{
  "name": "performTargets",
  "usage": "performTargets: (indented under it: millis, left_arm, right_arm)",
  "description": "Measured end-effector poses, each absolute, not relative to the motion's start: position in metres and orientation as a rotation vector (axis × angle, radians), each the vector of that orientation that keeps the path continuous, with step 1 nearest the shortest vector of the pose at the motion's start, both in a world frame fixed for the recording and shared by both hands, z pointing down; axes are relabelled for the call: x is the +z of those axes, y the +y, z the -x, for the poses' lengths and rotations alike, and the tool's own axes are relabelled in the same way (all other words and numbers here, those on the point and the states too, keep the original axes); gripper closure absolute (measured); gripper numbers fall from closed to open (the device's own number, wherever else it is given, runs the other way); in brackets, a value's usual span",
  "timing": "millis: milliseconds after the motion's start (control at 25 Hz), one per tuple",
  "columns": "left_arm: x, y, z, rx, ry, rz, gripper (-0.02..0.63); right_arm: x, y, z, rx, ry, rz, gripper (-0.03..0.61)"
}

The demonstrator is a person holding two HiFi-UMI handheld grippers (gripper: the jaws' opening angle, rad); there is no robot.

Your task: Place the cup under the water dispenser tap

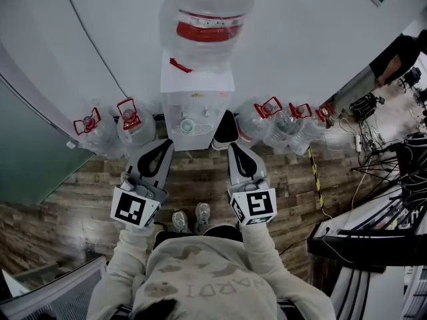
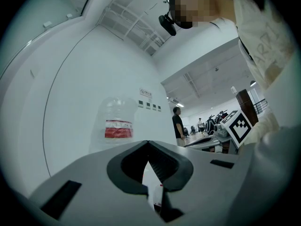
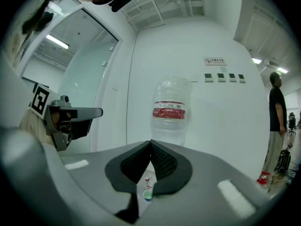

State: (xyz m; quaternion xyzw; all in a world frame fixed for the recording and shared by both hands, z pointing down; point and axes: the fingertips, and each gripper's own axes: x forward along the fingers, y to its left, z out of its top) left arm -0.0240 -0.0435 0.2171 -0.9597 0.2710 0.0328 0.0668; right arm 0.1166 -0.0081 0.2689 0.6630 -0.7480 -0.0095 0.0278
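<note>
cup (image 1: 187, 125) sits in dispenser (image 1: 197, 82) bay; left gripper (image 1: 165, 145), right gripper (image 1: 235, 149) jaws clenched, empty.

Cup (image 1: 187, 126): small, round, pale green, upright, mouth up. Stands in the front recess of the white water dispenser (image 1: 197, 105), low in the tap bay; which tap it sits under cannot be told. Dispenser upright against the wall, upturned clear bottle (image 1: 205, 25) with red label on top
</note>
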Motion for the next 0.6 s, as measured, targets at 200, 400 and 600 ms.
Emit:
performTargets:
  millis: [200, 400, 600]
  left_arm:
    - [0.2175, -0.0432, 0.0234, 0.111, 0.814, 2.897, 0.609]
    - [0.2151, -0.0472, 0.0252, 0.129, 0.827, 2.896, 0.609]
    - [0.216, -0.0493, 0.0294, 0.136, 0.842, 2.897, 0.609]
  right_arm:
    - [0.2665, -0.0053, -0.1182, -0.035, -2.301, -2.055, 0.569]
    - [0.2621, -0.0061, -0.121, -0.041, -2.3, -2.075, 0.569]
    - [0.2605, -0.0059, -0.12, -0.049, -2.298, -2.083, 0.569]
